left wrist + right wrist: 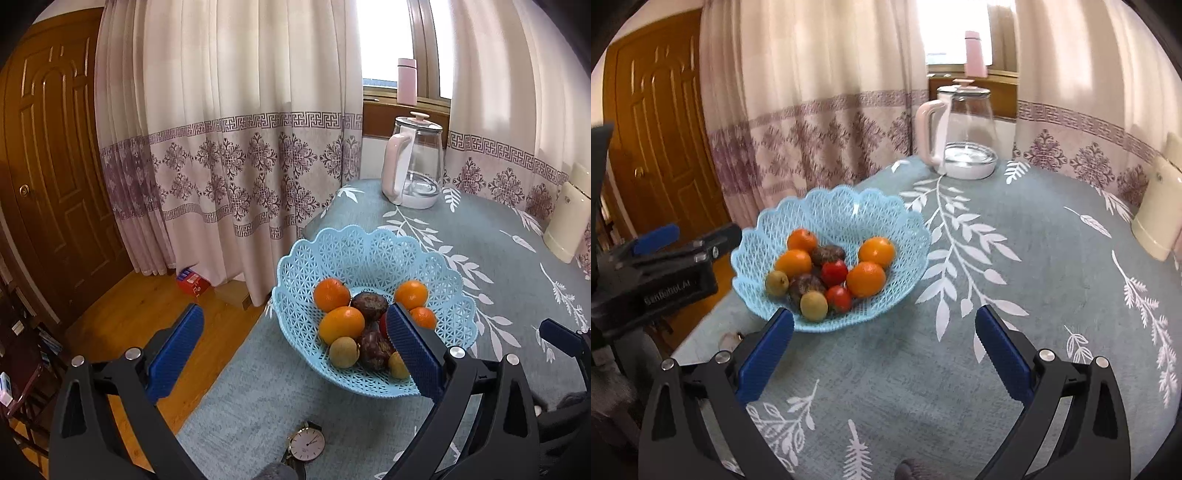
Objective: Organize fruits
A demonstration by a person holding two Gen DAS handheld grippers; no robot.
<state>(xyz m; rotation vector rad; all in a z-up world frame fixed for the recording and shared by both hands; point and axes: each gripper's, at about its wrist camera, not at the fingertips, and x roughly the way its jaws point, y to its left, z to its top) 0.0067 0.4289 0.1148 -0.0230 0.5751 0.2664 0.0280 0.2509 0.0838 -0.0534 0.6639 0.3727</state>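
A light blue lattice basket (351,251) (842,210) stands on the teal tablecloth near the table's left edge. It holds several oranges (331,294) (866,278), two dark passion fruits (369,305) (807,284), two red tomatoes (834,272) and small green-brown fruits (344,352) (813,305). My left gripper (295,343) is open and empty, its right finger over the basket's near rim. My right gripper (884,345) is open and empty above bare cloth, just right of the basket. The left gripper's body (657,273) shows at the far left of the right wrist view.
A glass kettle with a pink handle (413,162) (960,129) stands at the table's back. A cream appliance (567,225) (1156,210) sits at the right edge. A wristwatch (306,445) lies on the cloth near me. Curtains, a wooden door and floor lie left of the table.
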